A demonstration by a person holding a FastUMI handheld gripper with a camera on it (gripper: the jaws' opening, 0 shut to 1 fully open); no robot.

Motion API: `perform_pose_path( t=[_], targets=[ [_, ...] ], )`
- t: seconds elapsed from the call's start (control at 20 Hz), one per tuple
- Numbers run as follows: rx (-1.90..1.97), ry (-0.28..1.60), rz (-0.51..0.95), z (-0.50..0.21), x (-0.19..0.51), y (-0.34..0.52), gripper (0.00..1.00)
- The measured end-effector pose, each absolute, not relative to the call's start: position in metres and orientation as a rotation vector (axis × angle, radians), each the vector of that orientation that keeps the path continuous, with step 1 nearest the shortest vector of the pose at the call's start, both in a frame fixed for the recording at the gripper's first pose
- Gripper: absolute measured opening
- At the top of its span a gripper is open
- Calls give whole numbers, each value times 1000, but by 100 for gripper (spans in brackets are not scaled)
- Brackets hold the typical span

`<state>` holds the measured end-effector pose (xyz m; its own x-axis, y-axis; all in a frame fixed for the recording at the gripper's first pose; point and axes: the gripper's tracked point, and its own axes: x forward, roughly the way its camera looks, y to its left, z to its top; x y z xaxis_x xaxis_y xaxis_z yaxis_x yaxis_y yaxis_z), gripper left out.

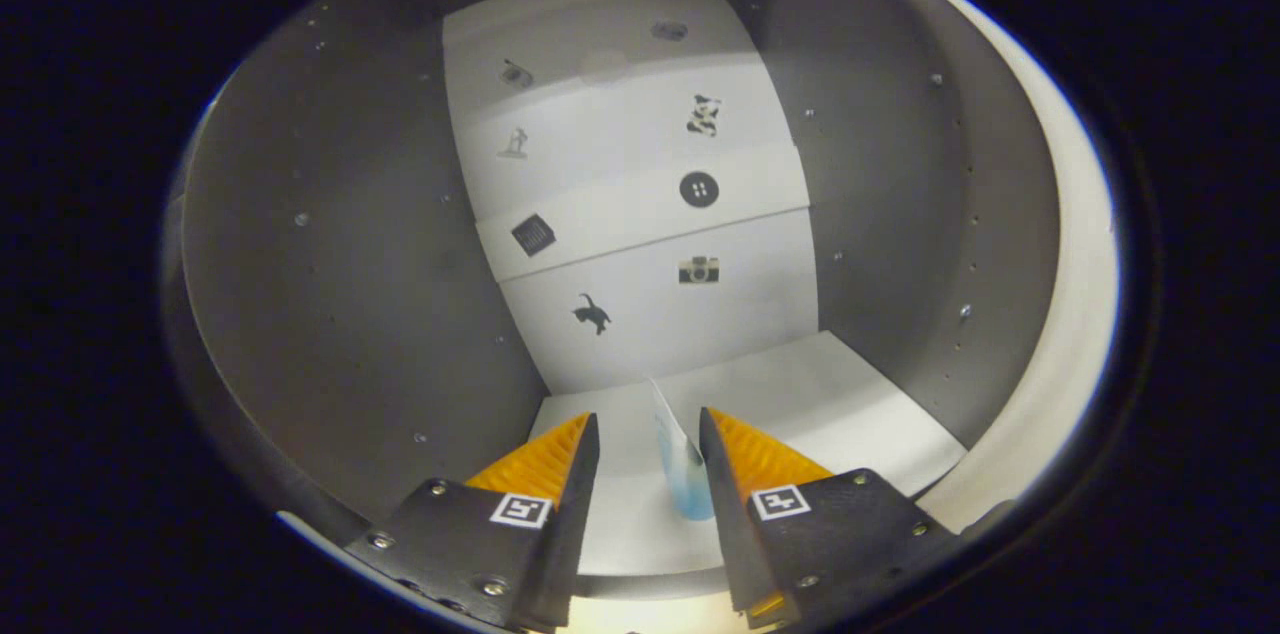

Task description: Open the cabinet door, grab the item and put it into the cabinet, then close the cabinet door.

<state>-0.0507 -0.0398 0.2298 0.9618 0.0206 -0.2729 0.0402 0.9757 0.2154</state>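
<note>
gripper view: the camera looks straight into the open cabinet (330, 294), grey side walls curving away on both sides and a pale back panel (640, 214) ahead with small dark stickers on it, among them a cat, a camera and a button. white shelf boards cross the back panel higher up. the bottom shelf (850, 404) is white and runs from the back panel toward the fingers.

the gripper (648, 444) is spread, its two fingers standing apart with a clear gap between them. in that gap sits the item (685, 479), a small thing with a light blue lower part and a thin white upper part that rises to a point. it lies close along the inner face of the right finger and may touch it; the left finger is well clear of it. so both fingers are not pressing on it. whether it stands on the bottom shelf near its front edge or leans on the right finger, i cannot tell for sure.

judging by this: the door must already be open, since the inside is in plain sight, and the item is already inside the cabinet on or just over the bottom shelf. the placing looks done or nearly so. what is left seems to be drawing the fingers back out without knocking the item, then shutting the door.
</note>
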Motion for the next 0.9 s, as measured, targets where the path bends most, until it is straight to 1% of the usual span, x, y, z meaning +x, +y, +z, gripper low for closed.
perform_pose_path(
  t=[0.2,0.65,0.9],
  targets=[
    [207,192,-39,260,-83,-50,58],
    [143,17,-134,328,-185,-76,58],
    [92,-62,-219,346,-249,-101,58]
  ],
)
